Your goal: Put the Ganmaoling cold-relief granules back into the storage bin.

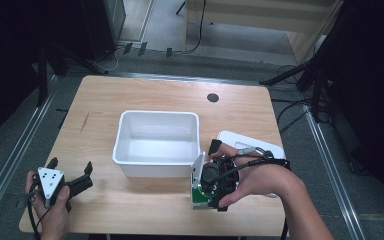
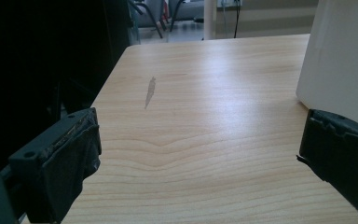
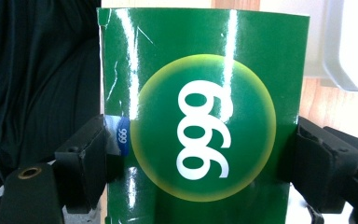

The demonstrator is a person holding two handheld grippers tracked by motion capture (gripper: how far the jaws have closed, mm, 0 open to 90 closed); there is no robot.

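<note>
A green box (image 3: pixel 203 121) with "999" in a yellow circle sits between the two jaws of my right gripper (image 3: pixel 200 163), which press on its left and right edges. From above, the green box (image 1: pixel 198 192) stands upright on the table, just off the front right corner of the white bin (image 1: pixel 157 114), with my right gripper (image 1: pixel 205 187) shut on it. At the table's front left corner my left gripper (image 1: pixel 70 166) is held open, with nothing between its jaws. In its own view, the left gripper (image 2: pixel 200 154) spans bare wood beside the bin wall (image 2: pixel 340 60).
The open white bin stands mid-table and looks empty. A white lid (image 1: pixel 252 142) lies flat to its right, behind the right hand. A black round grommet (image 1: pixel 212 98) sits near the far edge. A grey scuff (image 2: pixel 150 91) marks the wood on the left.
</note>
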